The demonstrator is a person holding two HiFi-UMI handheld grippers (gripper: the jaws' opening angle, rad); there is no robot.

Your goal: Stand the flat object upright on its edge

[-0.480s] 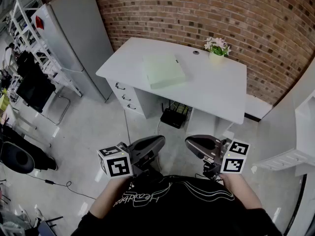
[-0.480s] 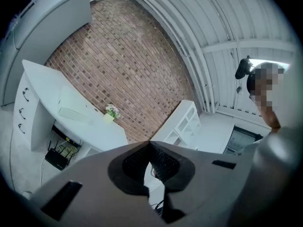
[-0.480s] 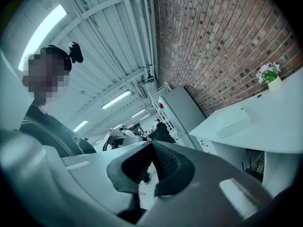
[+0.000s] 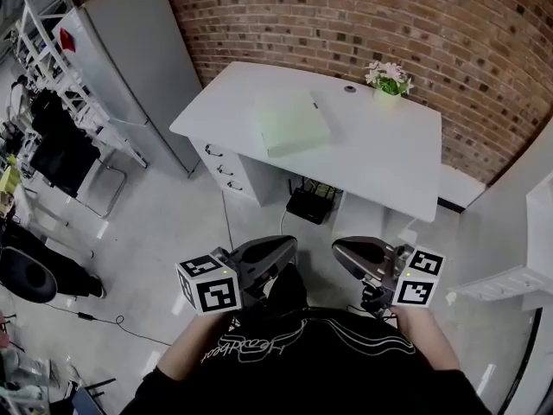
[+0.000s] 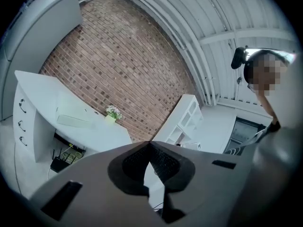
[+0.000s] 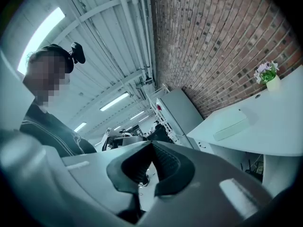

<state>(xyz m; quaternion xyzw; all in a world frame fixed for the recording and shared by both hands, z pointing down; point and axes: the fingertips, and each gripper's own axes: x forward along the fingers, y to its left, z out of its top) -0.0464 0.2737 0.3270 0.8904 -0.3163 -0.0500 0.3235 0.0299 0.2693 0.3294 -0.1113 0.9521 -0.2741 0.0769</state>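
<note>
Nearest, the person's dark shirt (image 4: 294,361) filled the bottom of the head view. Both tools were held just in front of it, well short of the white desk (image 4: 389,167) and over the pale floor (image 4: 173,232) on the desk's near side. The left gripper (image 4: 289,245) and the right gripper (image 4: 339,249) sat side by side, apart from each other, with their noses aimed toward the desk. Each carried its marker cube, the left one (image 4: 209,285) and the right one (image 4: 418,277), at the end farther from the desk. In the left gripper view the jaws were pressed together at the tips with nothing caught between them, and the right gripper view showed the same: jaws closed and empty.

Farther out, a black box (image 4: 309,204) stood on the floor under the desk, and a drawer unit (image 4: 220,173) hung below the desk's left end. The flat object (image 4: 294,124), a pale green slab, lay flat on the left half of the desktop, touched by neither tool. Toward the desk's back edge stood a small pot of flowers (image 4: 387,80), with a little dark round thing (image 4: 349,88) just left of it. A tall grey cabinet (image 4: 138,59) rose to the left of the desk, and a brick wall (image 4: 363,15) ran behind it.
</note>
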